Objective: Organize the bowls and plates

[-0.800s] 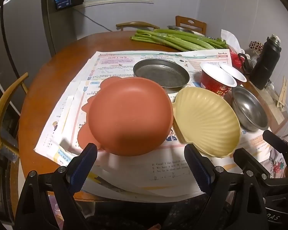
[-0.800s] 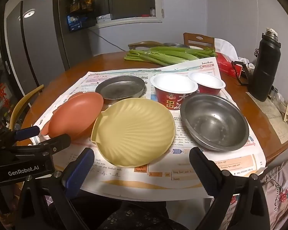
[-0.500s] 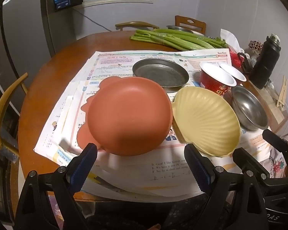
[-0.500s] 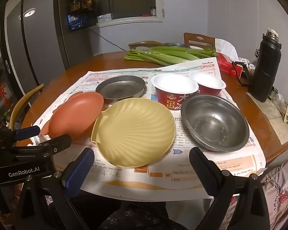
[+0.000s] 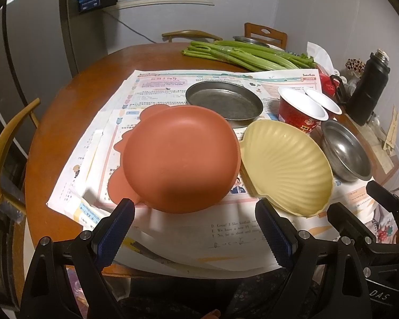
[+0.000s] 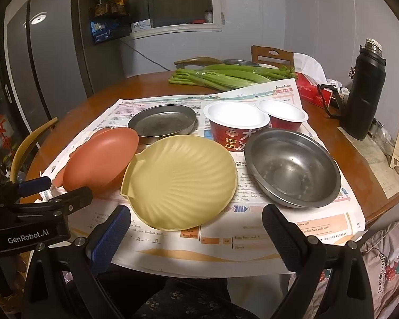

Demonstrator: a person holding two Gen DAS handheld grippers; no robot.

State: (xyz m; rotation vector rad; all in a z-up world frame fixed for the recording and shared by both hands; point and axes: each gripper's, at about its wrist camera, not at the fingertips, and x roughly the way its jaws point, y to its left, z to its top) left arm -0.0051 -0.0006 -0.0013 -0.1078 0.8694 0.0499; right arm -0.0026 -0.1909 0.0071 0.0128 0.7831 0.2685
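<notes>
A terracotta bowl (image 5: 181,156) lies on newspaper (image 5: 159,85), just beyond my open, empty left gripper (image 5: 196,228). A yellow shell-shaped plate (image 6: 181,180) lies right of it, just beyond my open, empty right gripper (image 6: 196,231). Behind them stand a flat metal plate (image 6: 162,122), two red paper bowls (image 6: 236,122) and a steel bowl (image 6: 292,167). The shell plate (image 5: 284,164), metal plate (image 5: 223,102) and steel bowl (image 5: 345,151) also show in the left wrist view.
The round wooden table (image 6: 98,101) carries celery stalks (image 6: 226,77) at the back, a black flask (image 6: 364,93) and a red tissue box (image 6: 311,90) at the right. Chairs (image 5: 8,148) stand around it. A fridge (image 6: 40,61) stands at the left.
</notes>
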